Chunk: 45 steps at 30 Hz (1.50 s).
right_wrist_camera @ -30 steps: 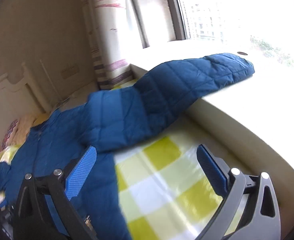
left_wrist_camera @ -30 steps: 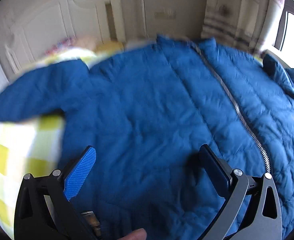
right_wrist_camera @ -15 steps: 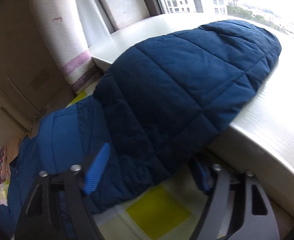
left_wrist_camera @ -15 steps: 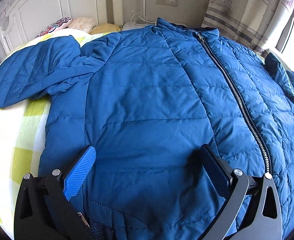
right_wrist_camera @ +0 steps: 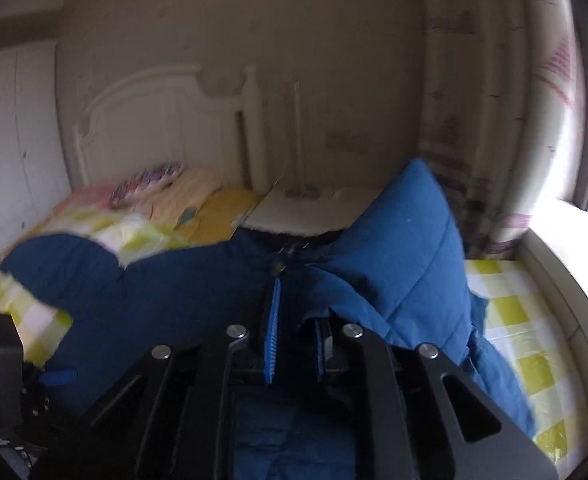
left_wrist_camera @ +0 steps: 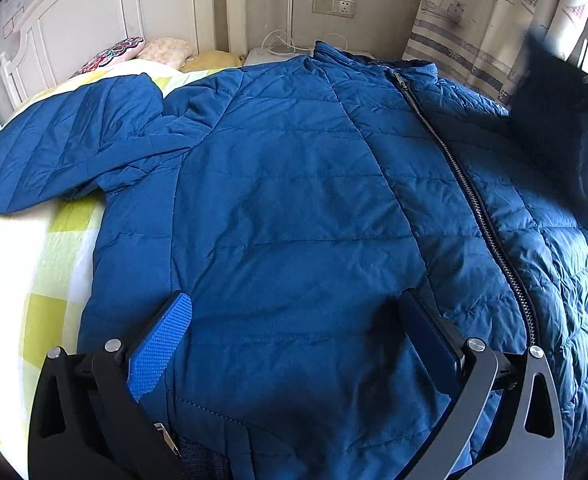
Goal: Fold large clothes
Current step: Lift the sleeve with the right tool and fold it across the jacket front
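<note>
The right gripper (right_wrist_camera: 294, 344) sits at the lower middle of its own view with its jaws drawn close; they have just been closing, and a fold of the blue sleeve (right_wrist_camera: 406, 248) is pinched between the pads. The sleeve rises from that grip as a quilted peak toward the right of centre, lifted off the yellow checked bedspread (right_wrist_camera: 510, 320), which shows bare at the right edge. In the left wrist view the same sleeve appears as a dark, blurred flap at the upper right, raised above the jacket's shoulder.

The left gripper (left_wrist_camera: 294, 344) hangs at the bottom of its view with its jaws spread wide, nothing between them. Its pads hover over the lower front of the blue puffer jacket (left_wrist_camera: 294, 200); whether they touch the cloth I cannot tell. The jacket lies front up and zipped, spread over the bedspread and filling most of that frame, collar toward the white headboard (left_wrist_camera: 94, 12) at the top, the zipper (left_wrist_camera: 474, 192) running down the right half. Its other sleeve (left_wrist_camera: 62, 152) lies flat toward the left edge.

The step in hand looks like folding the first sleeve inward. Next, that sleeve probably needs carrying across the chest toward the zipper and laying flat, without dragging the body out of line; the spread left gripper is placed to steady the hem.
</note>
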### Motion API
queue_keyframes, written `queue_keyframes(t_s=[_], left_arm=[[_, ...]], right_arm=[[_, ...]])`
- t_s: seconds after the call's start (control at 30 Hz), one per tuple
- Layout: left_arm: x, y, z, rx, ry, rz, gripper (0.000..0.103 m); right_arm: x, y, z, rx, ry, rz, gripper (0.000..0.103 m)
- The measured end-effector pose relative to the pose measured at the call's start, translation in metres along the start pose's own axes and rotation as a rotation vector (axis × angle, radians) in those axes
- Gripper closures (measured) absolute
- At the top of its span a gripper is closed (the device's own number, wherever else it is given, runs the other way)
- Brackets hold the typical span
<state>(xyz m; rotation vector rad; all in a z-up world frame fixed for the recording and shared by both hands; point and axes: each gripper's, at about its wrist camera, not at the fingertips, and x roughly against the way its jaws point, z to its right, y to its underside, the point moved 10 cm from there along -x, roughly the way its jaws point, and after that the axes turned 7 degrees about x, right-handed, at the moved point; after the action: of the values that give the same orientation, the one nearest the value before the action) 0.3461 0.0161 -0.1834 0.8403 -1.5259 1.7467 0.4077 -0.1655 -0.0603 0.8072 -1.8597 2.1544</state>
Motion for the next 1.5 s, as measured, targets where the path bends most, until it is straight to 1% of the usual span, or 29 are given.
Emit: queue_keyframes(t_s=[0.03, 0.07, 0.1, 0.13, 0.2, 0.23, 0.3, 0.37, 0.4, 0.47, 0.53, 0.6, 0.67, 0.73, 0.83, 0.87, 0.9, 0.93, 0.97, 1.03, 1.1, 1.23, 1.3, 1.33, 1.37, 1.4, 1.43, 1.47, 1.5], left_arm=[[0.000, 0.000, 0.000, 0.000, 0.000, 0.000, 0.004], [0.000, 0.000, 0.000, 0.000, 0.000, 0.001, 0.004], [0.000, 0.000, 0.000, 0.000, 0.000, 0.001, 0.004], [0.000, 0.000, 0.000, 0.001, 0.002, 0.001, 0.004], [0.001, 0.001, 0.000, 0.003, 0.006, 0.003, 0.004], [0.001, 0.000, 0.000, 0.004, 0.009, 0.003, 0.004], [0.001, 0.000, -0.001, 0.009, 0.014, 0.001, 0.004], [0.002, 0.000, -0.001, 0.010, 0.017, 0.005, 0.004], [0.003, 0.000, -0.001, 0.013, 0.022, 0.007, 0.004], [0.003, -0.001, -0.002, 0.020, 0.031, 0.007, 0.004], [0.004, -0.001, -0.001, 0.021, 0.035, 0.010, 0.004], [0.004, -0.001, -0.002, 0.023, 0.039, 0.010, 0.004], [0.004, -0.001, -0.002, 0.025, 0.042, 0.011, 0.004], [0.004, -0.001, -0.002, 0.025, 0.043, 0.012, 0.004], [0.004, -0.001, -0.002, 0.025, 0.043, 0.012, 0.004], [0.004, -0.001, -0.002, 0.025, 0.043, 0.012, 0.004], [0.004, -0.001, -0.002, 0.025, 0.043, 0.012, 0.004], [0.004, -0.001, -0.002, 0.026, 0.045, 0.013, 0.004], [0.005, -0.001, -0.002, 0.029, 0.047, 0.014, 0.004], [0.006, -0.001, -0.002, 0.035, 0.056, 0.015, 0.004], [0.007, -0.002, -0.002, 0.043, 0.064, 0.018, 0.004], [0.008, -0.003, -0.003, 0.062, 0.085, 0.024, 0.004], [0.008, -0.004, -0.004, 0.068, 0.092, 0.025, 0.004], [0.009, -0.003, -0.004, 0.070, 0.094, 0.026, 0.004], [0.009, -0.003, -0.004, 0.072, 0.096, 0.027, 0.004], [0.009, -0.003, -0.004, 0.075, 0.098, 0.028, 0.004], [0.009, -0.003, -0.004, 0.078, 0.103, 0.028, 0.004], [0.009, -0.004, -0.004, 0.085, 0.112, 0.029, 0.004], [0.010, -0.004, -0.005, 0.091, 0.120, 0.030, 0.004]], right_arm=[[-0.024, 0.019, -0.024, 0.043, -0.039, -0.093, 0.066], [-0.044, 0.035, -0.035, 0.055, -0.065, -0.178, 0.056], [-0.061, 0.058, -0.044, 0.049, -0.094, -0.271, 0.042], [-0.073, 0.080, -0.048, 0.037, -0.100, -0.336, 0.037], [-0.069, 0.087, -0.052, 0.045, -0.093, -0.327, 0.034], [-0.062, 0.085, -0.049, 0.013, -0.115, -0.324, 0.026], [-0.043, 0.083, -0.038, -0.076, -0.156, -0.315, 0.023], [-0.015, 0.077, -0.023, -0.156, -0.195, -0.268, 0.023], [0.001, 0.073, -0.009, -0.193, -0.186, -0.227, 0.023], [0.032, 0.074, 0.027, -0.276, -0.127, -0.145, 0.023], [0.064, 0.078, 0.085, -0.419, -0.033, -0.054, 0.023], [0.088, 0.090, 0.134, -0.564, 0.033, 0.007, 0.023], [0.095, 0.109, 0.171, -0.694, 0.066, -0.008, 0.022], [0.085, 0.124, 0.196, -0.769, 0.073, -0.051, 0.022], [0.062, 0.137, 0.210, -0.796, 0.058, -0.117, 0.023], [0.054, 0.139, 0.206, -0.795, 0.047, -0.125, 0.027], [0.048, 0.138, 0.202, -0.779, 0.050, -0.137, 0.049], [0.047, 0.138, 0.199, -0.745, 0.102, -0.153, 0.072], [0.049, 0.132, 0.194, -0.717, 0.124, -0.127, 0.079], [0.067, 0.102, 0.172, -0.645, 0.106, -0.016, 0.083], [0.080, 0.069, 0.145, -0.552, 0.092, 0.052, 0.084], [0.085, -0.009, 0.080, -0.389, -0.003, 0.143, 0.085], [0.078, -0.050, 0.028, -0.298, -0.085, 0.167, 0.085], [0.074, -0.067, -0.001, -0.255, -0.141, 0.174, 0.082], [0.068, -0.081, -0.030, -0.219, -0.208, 0.173, 0.078], [0.065, -0.090, -0.063, -0.181, -0.306, 0.164, 0.064], [0.064, -0.096, -0.098, -0.145, -0.416, 0.151, 0.044], [0.066, -0.099, -0.117, -0.122, -0.465, 0.149, 0.039], [0.071, -0.099, -0.135, -0.092, -0.488, 0.154, 0.037]])
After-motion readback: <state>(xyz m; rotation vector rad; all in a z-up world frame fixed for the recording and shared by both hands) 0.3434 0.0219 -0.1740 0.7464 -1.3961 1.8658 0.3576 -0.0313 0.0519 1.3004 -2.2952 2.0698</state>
